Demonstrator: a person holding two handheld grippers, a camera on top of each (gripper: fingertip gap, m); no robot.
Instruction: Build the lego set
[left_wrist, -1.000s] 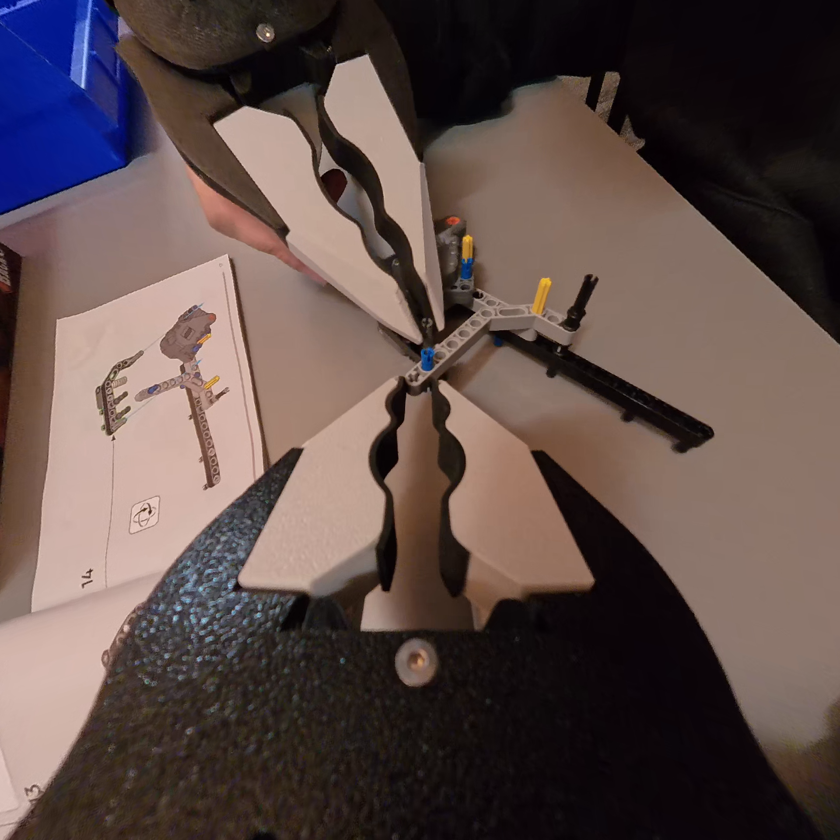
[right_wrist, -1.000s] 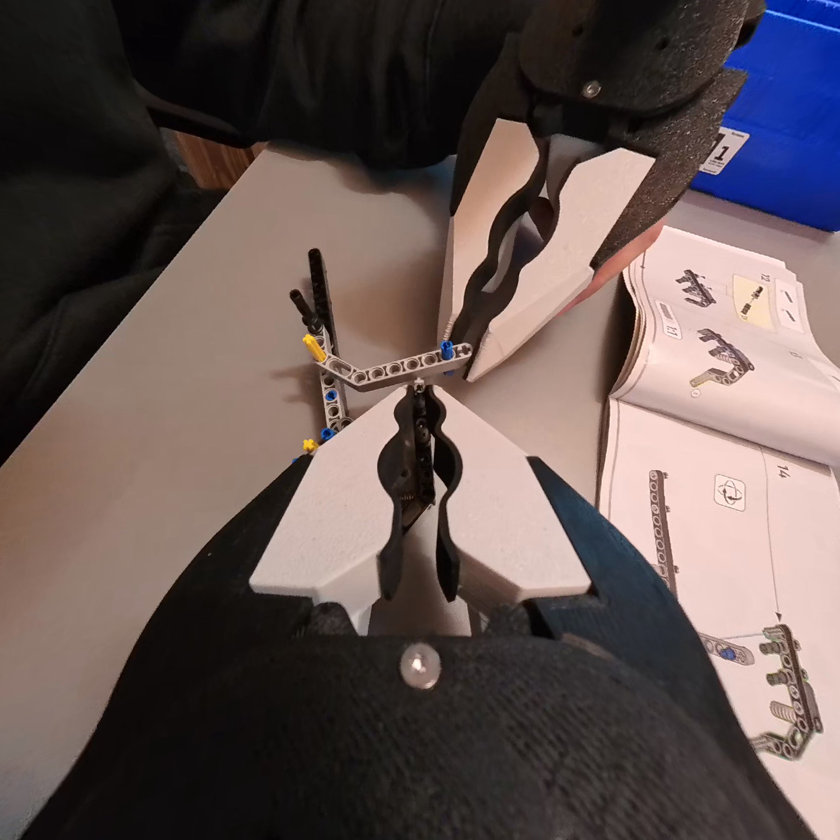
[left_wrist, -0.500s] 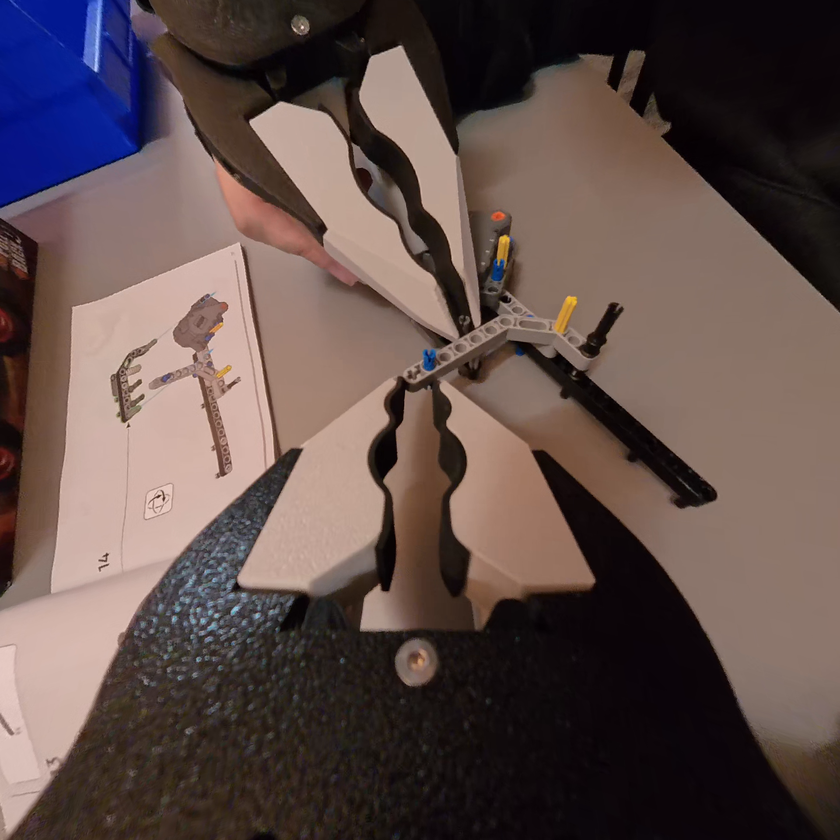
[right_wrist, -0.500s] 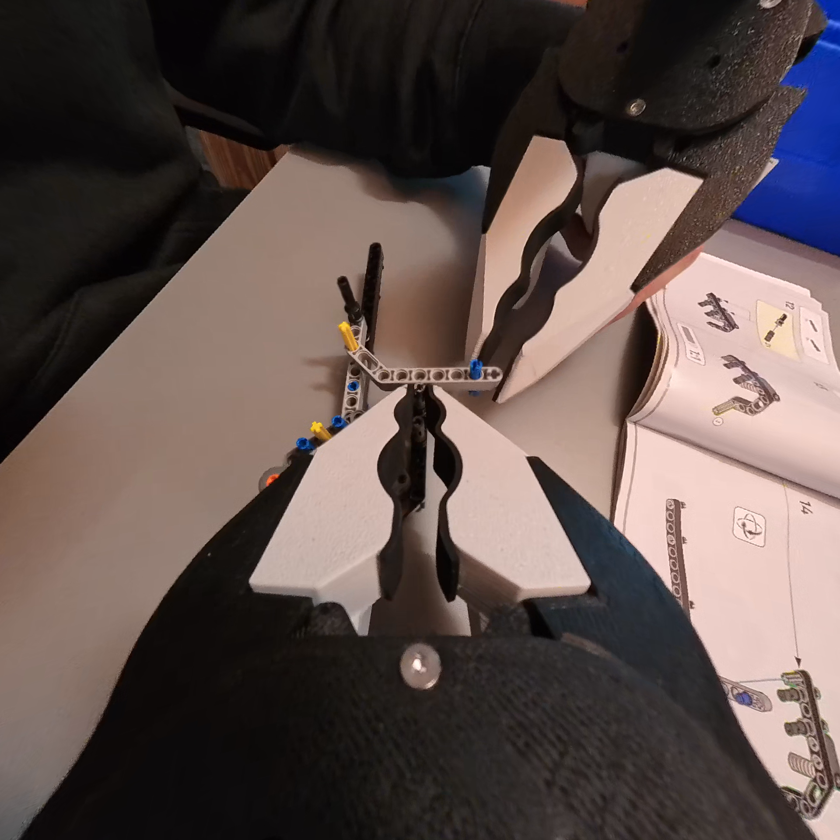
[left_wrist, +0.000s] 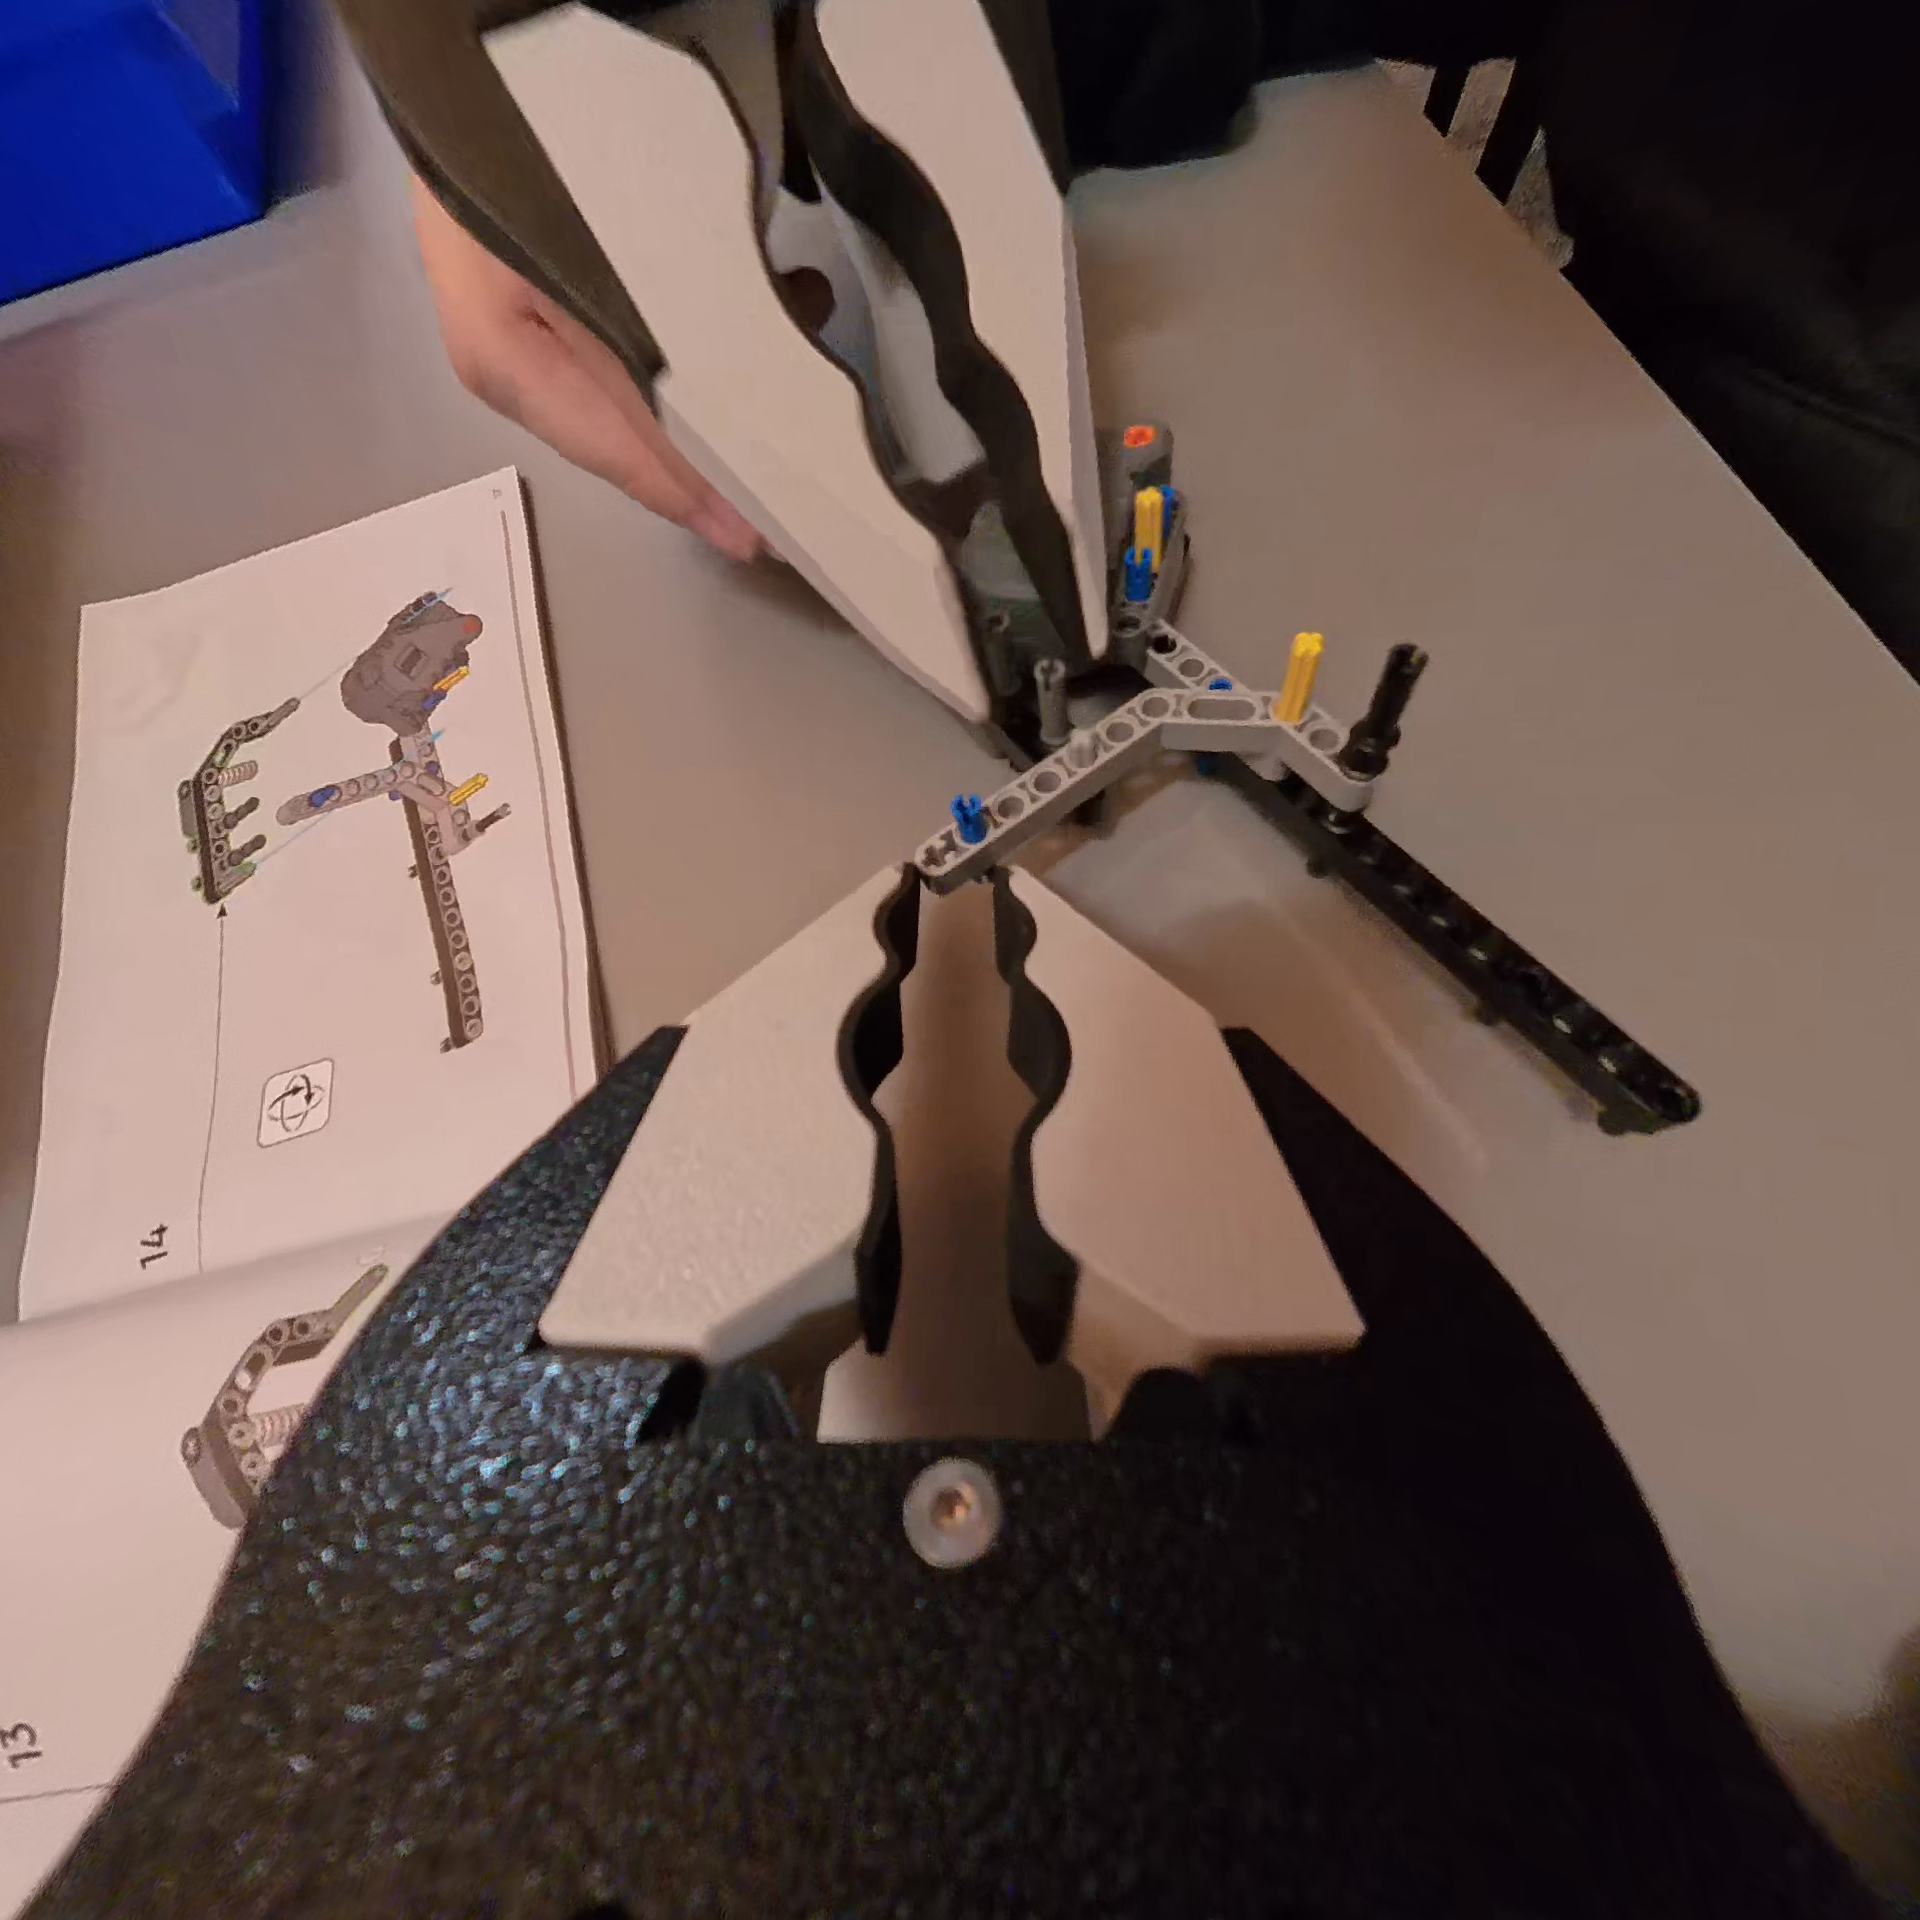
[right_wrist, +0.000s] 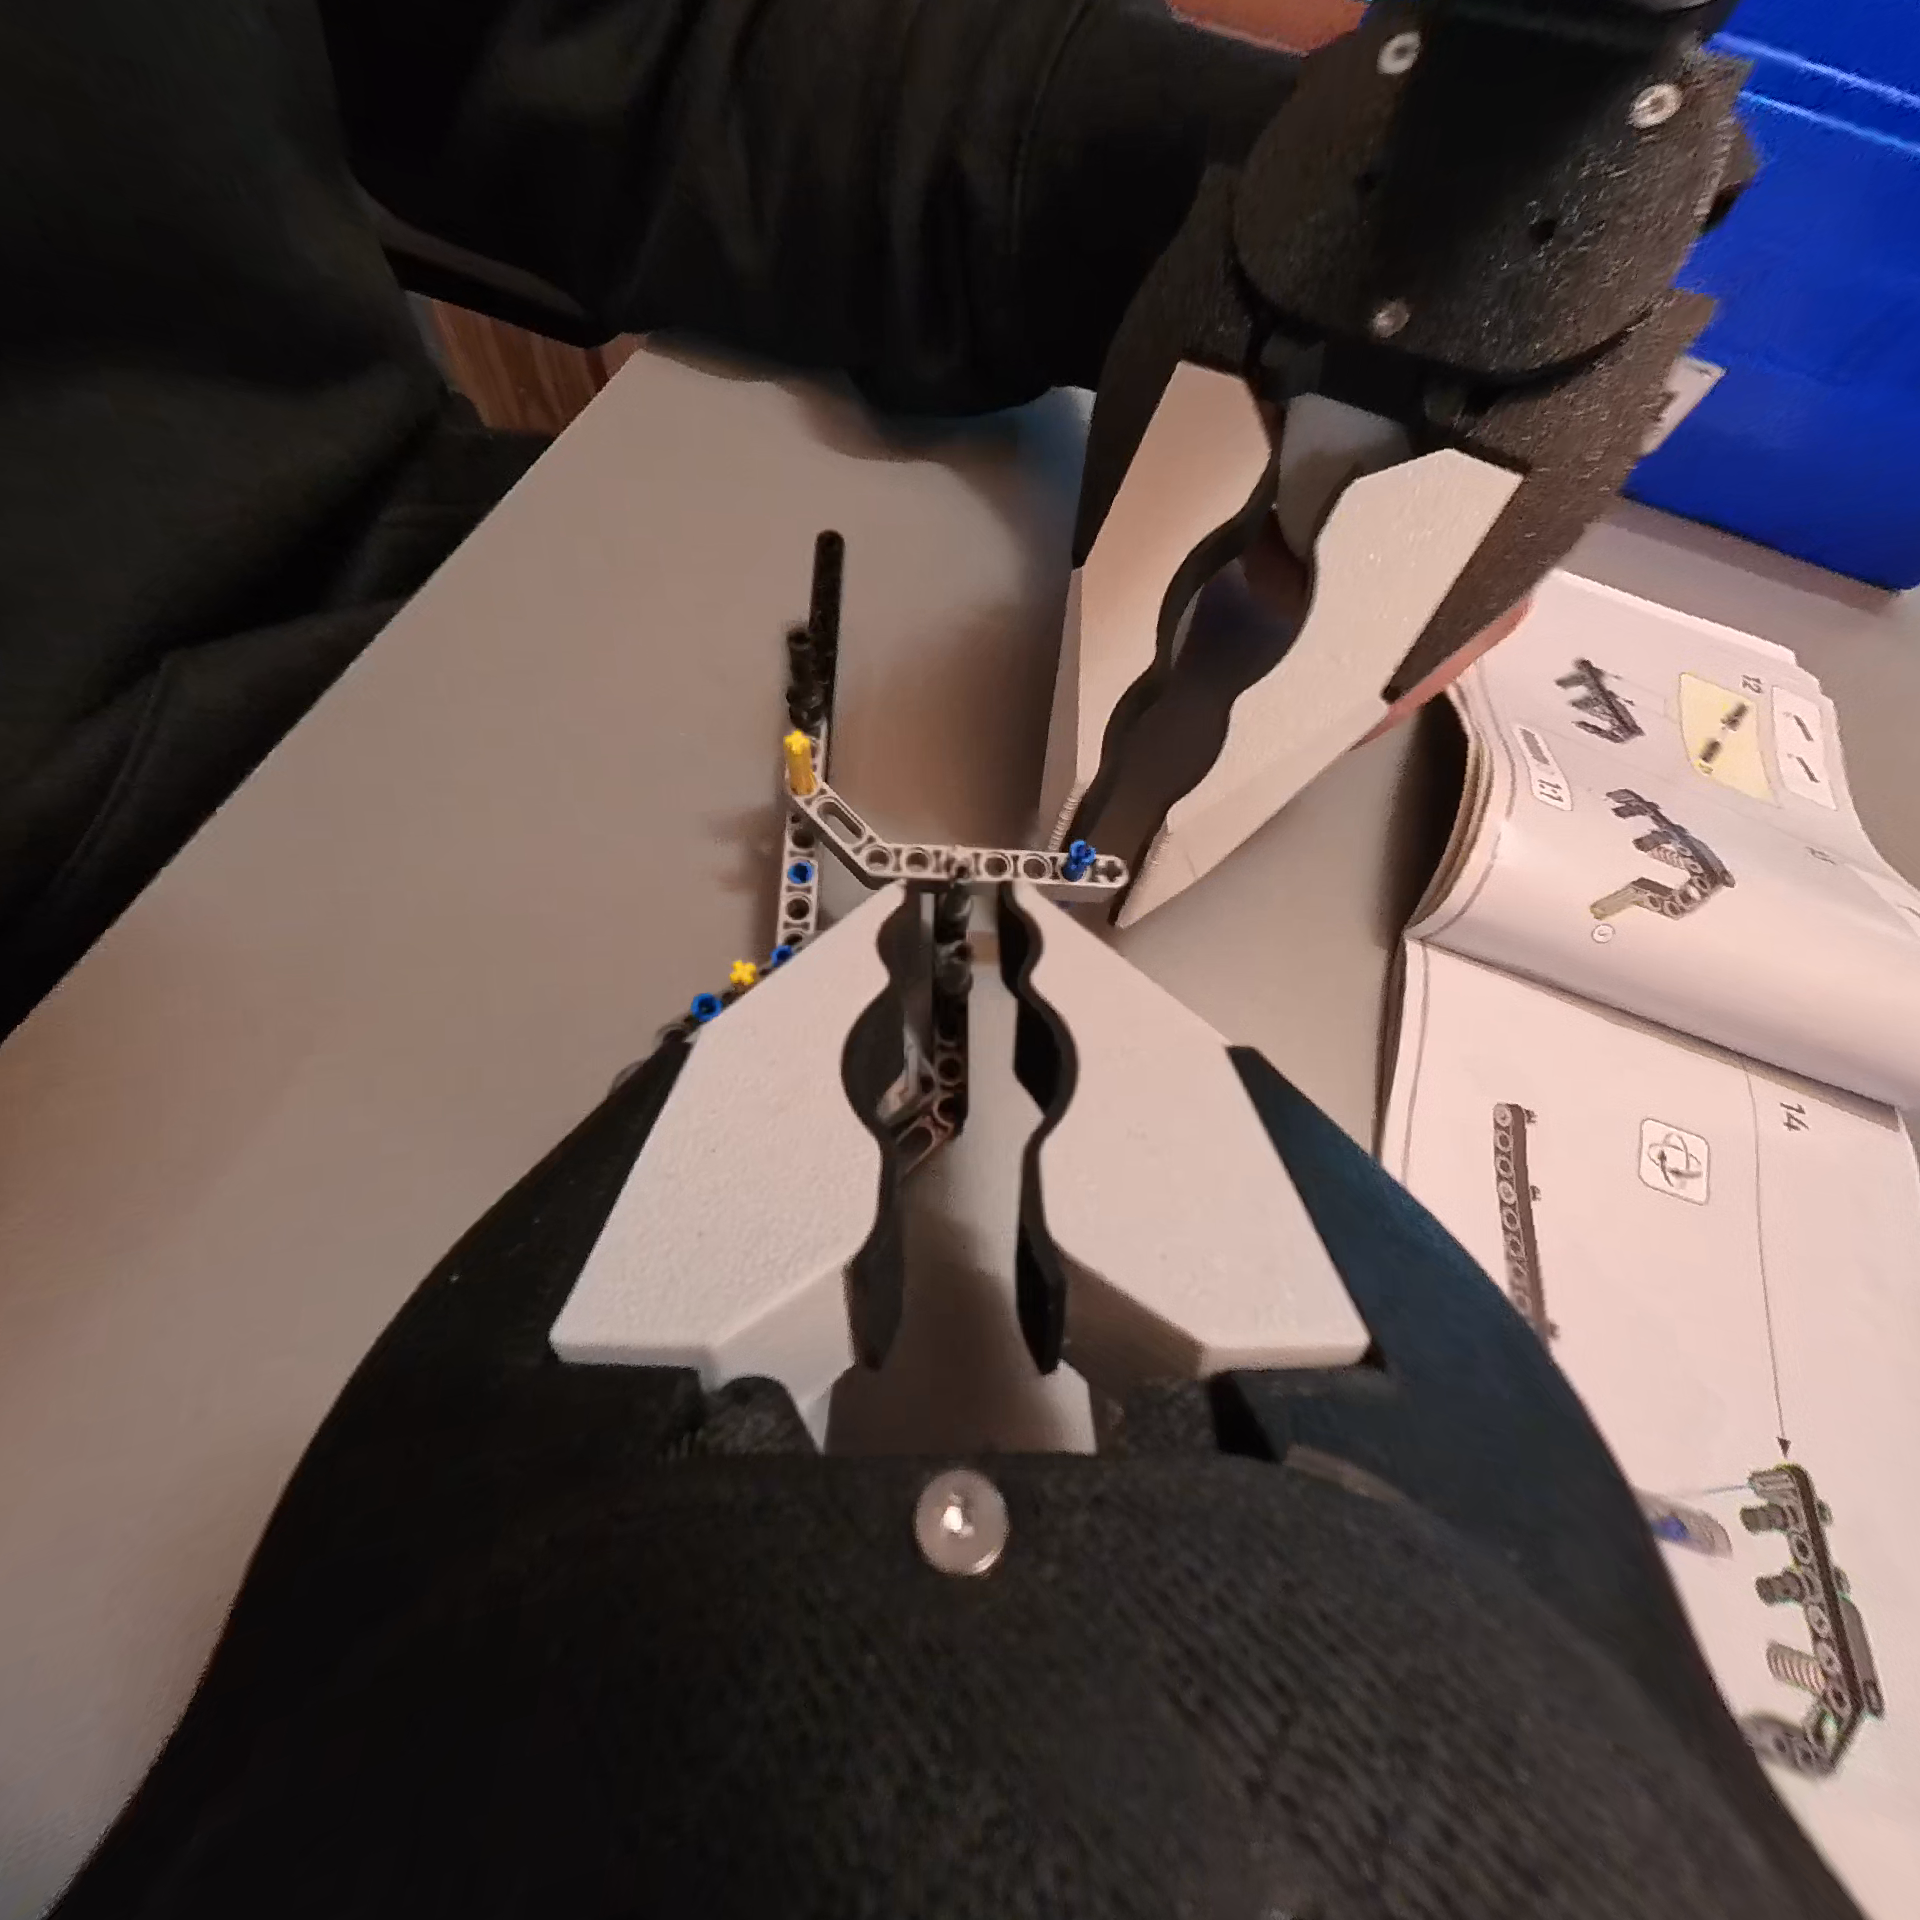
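The lego build lies on the grey table: a long black beam (left_wrist: 1507, 987) (right_wrist: 826, 592) with a light grey bent beam (left_wrist: 1101, 732) (right_wrist: 935, 862) carrying blue and yellow pins. My left gripper (left_wrist: 953, 883) (right_wrist: 1101, 873) is shut on the free end of the bent beam. My right gripper (right_wrist: 951, 904) (left_wrist: 1039, 691) faces it from the other side. Its jaws stand a little apart around a dark pinned piece (right_wrist: 940, 1039) (left_wrist: 997, 592) that meets the bent beam's middle, with a gap on the piece's right side.
An open instruction booklet (left_wrist: 312, 883) (right_wrist: 1662, 1143) lies beside the build. A blue bin (left_wrist: 125, 135) (right_wrist: 1818, 312) stands behind it. A person's hand (left_wrist: 540, 374) holds the right gripper. A dark-clothed body (right_wrist: 727, 156) is at the table's far edge. My two grippers' fingertips are within a few centimetres of each other. The dark-clothed body (right_wrist: 727, 156) is about 25 cm from both grippers' fingertips.
The right gripper's jaws have parted slightly around the dark pinned piece. Both grippers and the build have shifted a little. The left gripper's hold on the bent beam is unchanged.
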